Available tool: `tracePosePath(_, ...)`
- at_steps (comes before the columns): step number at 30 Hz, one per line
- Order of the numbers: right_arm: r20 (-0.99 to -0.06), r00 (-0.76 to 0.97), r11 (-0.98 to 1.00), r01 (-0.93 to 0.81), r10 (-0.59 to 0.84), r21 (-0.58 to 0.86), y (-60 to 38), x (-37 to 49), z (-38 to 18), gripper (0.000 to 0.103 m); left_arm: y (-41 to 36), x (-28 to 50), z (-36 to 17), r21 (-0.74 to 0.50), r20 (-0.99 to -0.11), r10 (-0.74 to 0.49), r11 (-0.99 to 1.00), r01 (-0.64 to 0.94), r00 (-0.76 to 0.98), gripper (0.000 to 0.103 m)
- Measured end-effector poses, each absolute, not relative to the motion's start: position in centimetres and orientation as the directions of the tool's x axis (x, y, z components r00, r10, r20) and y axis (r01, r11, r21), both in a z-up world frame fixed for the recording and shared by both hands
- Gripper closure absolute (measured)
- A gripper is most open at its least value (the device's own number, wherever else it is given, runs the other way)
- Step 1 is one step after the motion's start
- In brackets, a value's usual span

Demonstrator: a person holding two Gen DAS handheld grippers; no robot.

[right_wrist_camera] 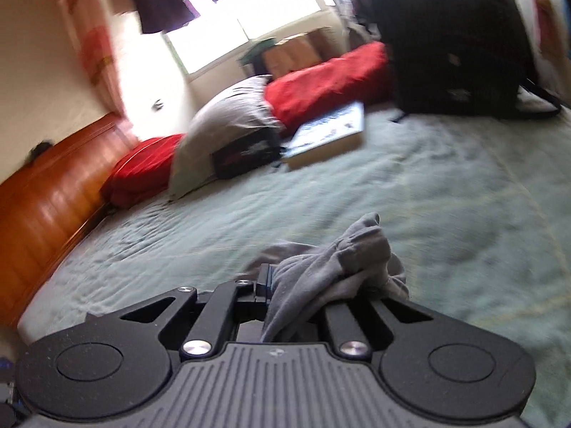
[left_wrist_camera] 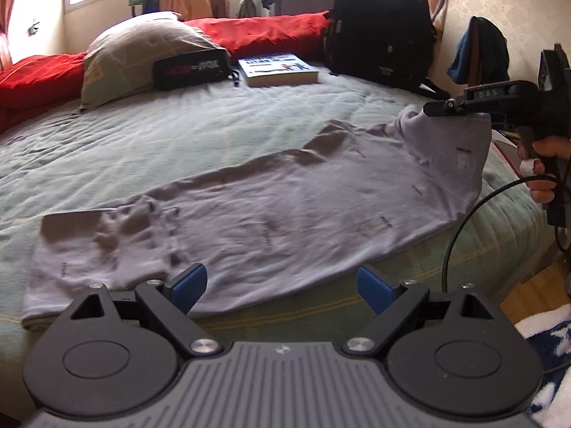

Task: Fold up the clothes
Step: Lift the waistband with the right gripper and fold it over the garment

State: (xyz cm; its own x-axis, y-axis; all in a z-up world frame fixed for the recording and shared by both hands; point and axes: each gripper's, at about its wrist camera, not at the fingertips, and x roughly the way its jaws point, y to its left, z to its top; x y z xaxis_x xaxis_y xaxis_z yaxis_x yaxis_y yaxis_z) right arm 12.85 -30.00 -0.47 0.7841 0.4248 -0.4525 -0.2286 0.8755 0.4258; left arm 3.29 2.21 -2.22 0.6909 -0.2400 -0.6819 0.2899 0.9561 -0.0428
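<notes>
A grey garment [left_wrist_camera: 285, 207] with small printed marks lies spread across the pale green bedcover [left_wrist_camera: 178, 132], its left end bunched. My left gripper [left_wrist_camera: 282, 287] hovers open over the garment's near edge, blue pads [left_wrist_camera: 189, 285] wide apart with nothing between them. At the far right, my right gripper [left_wrist_camera: 446, 107] is shut on the garment's right corner and holds it lifted off the bed. In the right wrist view, the gripper [right_wrist_camera: 274, 285] pinches a bunch of that grey cloth [right_wrist_camera: 339, 267], which drapes over the right finger.
A grey pillow [left_wrist_camera: 139, 50], red bedding [left_wrist_camera: 271, 34], a black pouch [left_wrist_camera: 189, 67], a book [left_wrist_camera: 278, 69] and a black backpack [left_wrist_camera: 382, 25] sit along the far side of the bed. A wooden headboard [right_wrist_camera: 46, 199] stands at the left. A cable [left_wrist_camera: 464, 214] hangs below the right hand.
</notes>
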Motion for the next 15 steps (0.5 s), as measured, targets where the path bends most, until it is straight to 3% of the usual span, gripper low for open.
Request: tracePosePath(15, -0.468, 0.661, 0.805, -0.539, 0.587, 0.248, -18.1, 14.4, 3.5, 0.094, 7.0, 3.4, -1.6, -0.008, -0.695, -0.184, 0.969, 0.249, 0.695, 0.012)
